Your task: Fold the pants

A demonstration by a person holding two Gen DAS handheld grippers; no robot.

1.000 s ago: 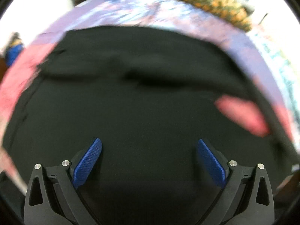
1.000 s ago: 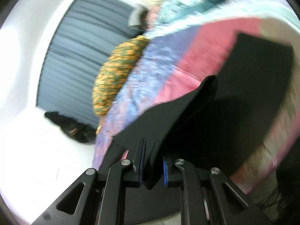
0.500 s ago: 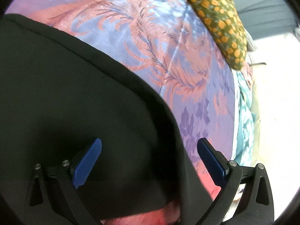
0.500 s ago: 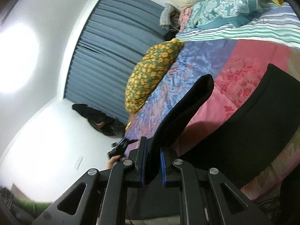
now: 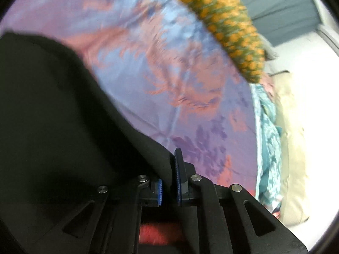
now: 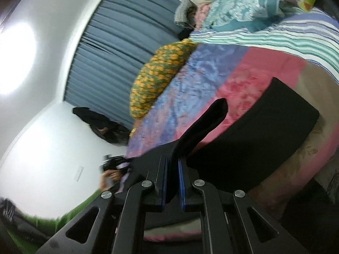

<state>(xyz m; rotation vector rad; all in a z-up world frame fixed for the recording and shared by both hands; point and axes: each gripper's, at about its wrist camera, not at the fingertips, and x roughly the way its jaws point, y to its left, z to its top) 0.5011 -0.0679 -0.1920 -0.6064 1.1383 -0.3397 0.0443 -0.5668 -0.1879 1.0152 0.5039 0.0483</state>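
Bed (image 6: 243,78): broad surface under a glossy patchwork quilt (image 5: 180,80) of lilac, blue and pink floral panels, open quilt lying free beyond the garment in both views; far end crowded with a striped sheet (image 6: 275,36) and teal patterned bedding (image 6: 237,10). Curtain (image 6: 118,42): grey-blue, pleated, closing off the far wall behind the bed. Pants (image 6: 260,135): black, matte, thick cloth; in the right wrist view a wide flat slab lies on the pink panels with one straight, square-cornered edge toward the striped sheet, and a narrower flap rises from it. In the left wrist view the cloth fills the left half, its curved border crossing the quilt. Cushion (image 5: 228,23): long, rounded, green with orange dots, at the quilt's far edge. Right gripper (image 6: 173,165): black frame, blue ribbed pads, drawn narrow and pinching the raised flap. Left gripper (image 5: 169,171): same build, closed on the pants' border.
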